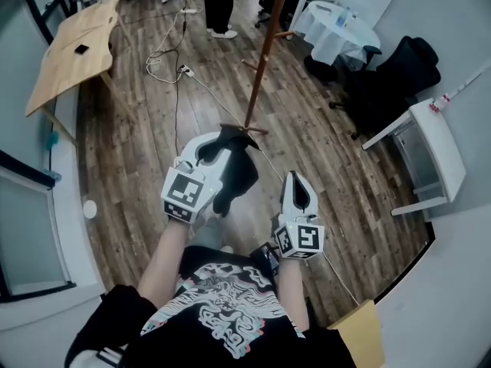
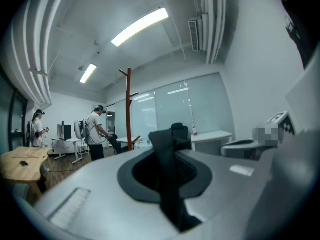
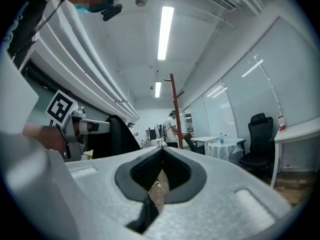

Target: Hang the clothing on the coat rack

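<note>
The black cloth garment (image 1: 236, 176) hangs bunched from the left tool (image 1: 215, 148) in the air over the dark wood-plank floor (image 1: 138, 175). The left gripper view shows a black strip of it pinched between that tool's jaws, which are clamped on the fabric. In the head view the rest of it droops to the 5 o'clock side of the tool's white body.

At 12 o'clock from the garment, just past it in the head view, stands the slim reddish-brown wooden coat rack (image 1: 265, 48). Its foot is on the floor and its side pegs are bare.

The right tool (image 1: 296, 181) is at 4 o'clock from the garment, apart from it. Its jaws are pressed together with nothing between them. Both tools point toward the rack.

Further out:
- a light wooden table (image 1: 73, 52) at 10 o'clock, with a small dark object on it;
- white cables (image 1: 165, 64) trailing over the floor at 11 o'clock;
- a standing person in dark trousers (image 1: 219, 2) at 12 o'clock, beyond the rack;
- a round table under a white cloth (image 1: 334, 25) at 1 o'clock;
- a black office chair (image 1: 399, 75) at 2 o'clock;
- a white table (image 1: 437, 148) at 3 o'clock, against the pale wall.
</note>
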